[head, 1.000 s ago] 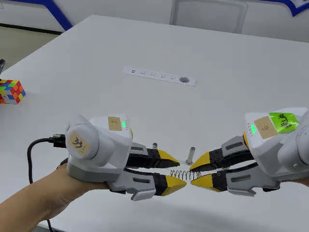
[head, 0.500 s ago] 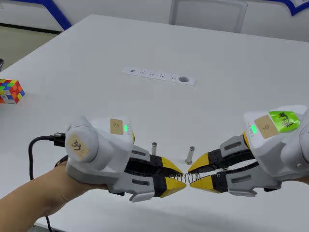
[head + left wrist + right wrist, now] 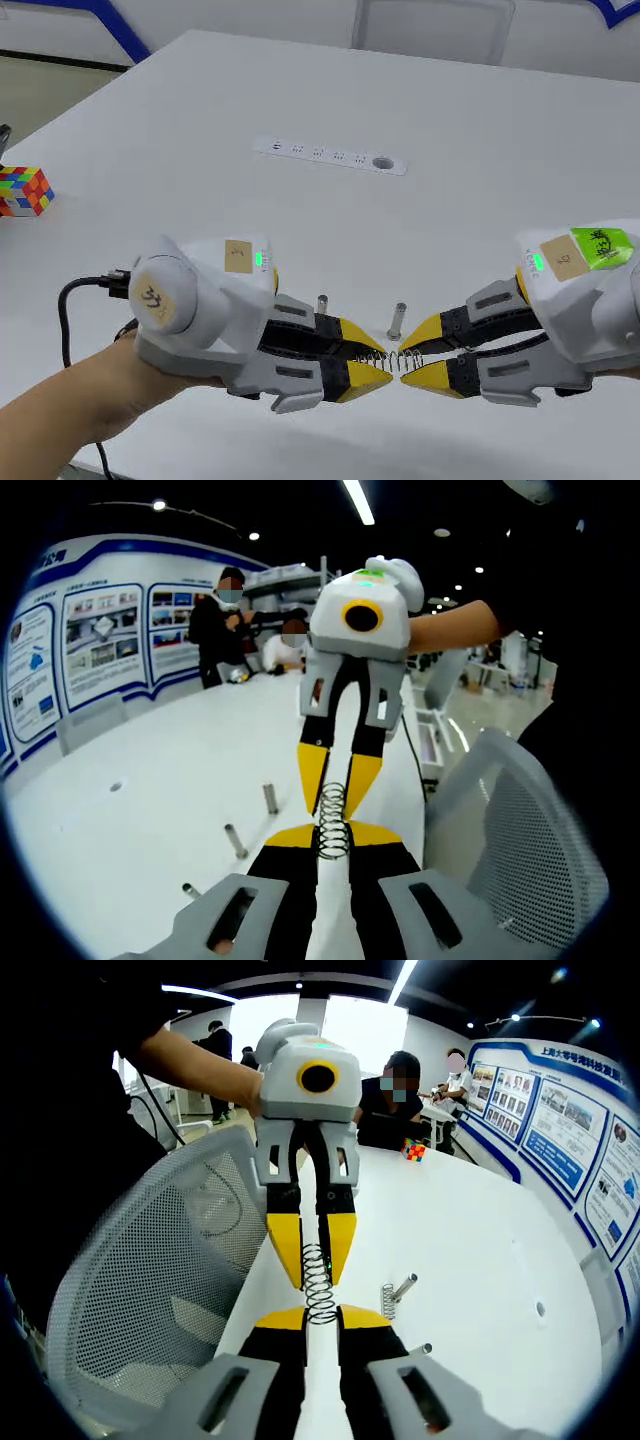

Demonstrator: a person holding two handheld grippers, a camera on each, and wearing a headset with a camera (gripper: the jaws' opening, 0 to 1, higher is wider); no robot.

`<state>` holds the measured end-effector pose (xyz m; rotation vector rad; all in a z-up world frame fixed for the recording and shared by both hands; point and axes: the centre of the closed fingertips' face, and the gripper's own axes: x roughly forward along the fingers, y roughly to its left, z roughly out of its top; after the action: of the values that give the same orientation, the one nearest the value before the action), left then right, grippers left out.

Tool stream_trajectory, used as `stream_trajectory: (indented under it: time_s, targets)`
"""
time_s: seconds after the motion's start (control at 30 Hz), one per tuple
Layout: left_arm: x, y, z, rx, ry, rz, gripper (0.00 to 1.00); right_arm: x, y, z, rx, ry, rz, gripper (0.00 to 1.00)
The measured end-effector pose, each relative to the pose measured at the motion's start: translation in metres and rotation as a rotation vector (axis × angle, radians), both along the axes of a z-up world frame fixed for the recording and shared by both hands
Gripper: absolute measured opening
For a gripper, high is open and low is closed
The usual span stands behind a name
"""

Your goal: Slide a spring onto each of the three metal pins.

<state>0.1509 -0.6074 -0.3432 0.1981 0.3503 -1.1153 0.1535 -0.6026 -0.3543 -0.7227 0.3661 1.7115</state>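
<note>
Left tool (image 3: pixel 383 357) and right tool (image 3: pixel 405 362) are both pinched shut on the ends of one spring (image 3: pixel 319 1285), held in the air above the desk (image 3: pixel 450 150), near the pins. One pin (image 3: pixel 400 1288) looks already sprung. I judge two are still bare, so about a third done.

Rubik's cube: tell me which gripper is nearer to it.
Left. The left gripper is on the same side of the table as the cube; the right gripper is beyond it, farther off, both shut on one spring.

Prob. demo lab/office: blue-trimmed info boards (image 3: pixel 100 630) up beyond left tongs (image 3: pixel 333 834), strip lights (image 3: pixel 357 500) overhead, big white desk (image 3: pixel 450 120) below, mesh chair (image 3: pixel 140 1260) beside right tongs (image 3: pixel 320 1316).
</note>
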Motion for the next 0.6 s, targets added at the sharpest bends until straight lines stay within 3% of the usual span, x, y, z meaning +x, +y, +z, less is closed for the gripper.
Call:
stream_trajectory:
  time_s: [0.6]
  targets:
    - [0.002,0.001,0.0,0.029,-0.026,-0.01,0.1,-0.006,0.008,0.024,0.12,0.103,-0.017,0.11]
